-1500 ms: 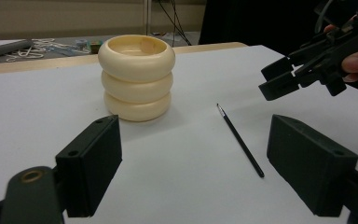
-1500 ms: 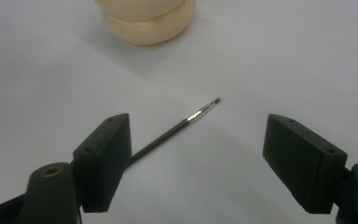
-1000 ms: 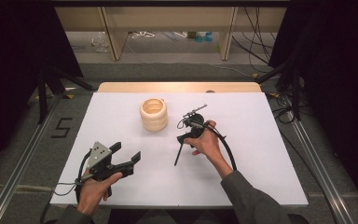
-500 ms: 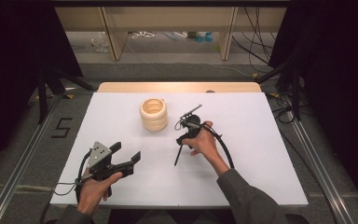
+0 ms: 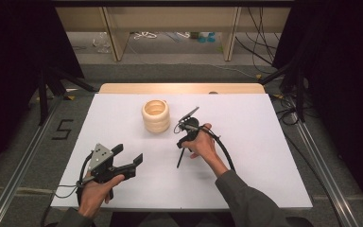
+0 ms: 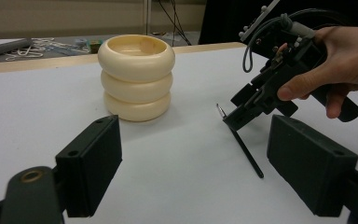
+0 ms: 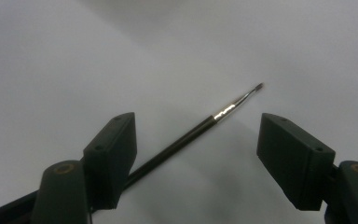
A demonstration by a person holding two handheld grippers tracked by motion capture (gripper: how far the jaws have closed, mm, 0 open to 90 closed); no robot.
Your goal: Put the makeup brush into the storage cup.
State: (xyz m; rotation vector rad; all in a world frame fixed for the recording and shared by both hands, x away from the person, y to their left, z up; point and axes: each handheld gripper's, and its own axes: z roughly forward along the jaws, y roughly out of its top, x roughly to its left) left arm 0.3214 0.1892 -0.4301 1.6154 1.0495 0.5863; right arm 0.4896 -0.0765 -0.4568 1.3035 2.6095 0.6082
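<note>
The right gripper (image 5: 181,150) stands nose-down over a thin black paintbrush (image 5: 181,156) that lies flat on the white bench (image 5: 264,142); compared with the frames from a second ago the hand has barely shifted and the brush lies in the same spot, just in front of the cream ribbed pot (image 5: 156,116); the change is small, and it is in the jaws. They have narrowed only slightly over the last second; in the right gripper view the paintbrush (image 7: 186,135) runs slantwise across the gap, its dark handle passing under the left pad (image 7: 114,156) while the silver ferrule and fine tip point towards the far side; the right pad (image 7: 291,158) stands well clear of it; so the jaws are wide apart and hold nothing. My reading is that the pick-up of the brush is beginning; the jaws straddle it but have not closed on it, and a slim handle lying flat may roll or slip as they come together.

The left gripper (image 5: 123,163) rests low at the near left of the bench, where it was a second ago; in the left gripper view its jaws stand wide with nothing between them, looking across at the pot (image 6: 136,77), the brush (image 6: 242,144) and the right gripper (image 6: 261,100) in the person's hand (image 6: 335,70).
</note>
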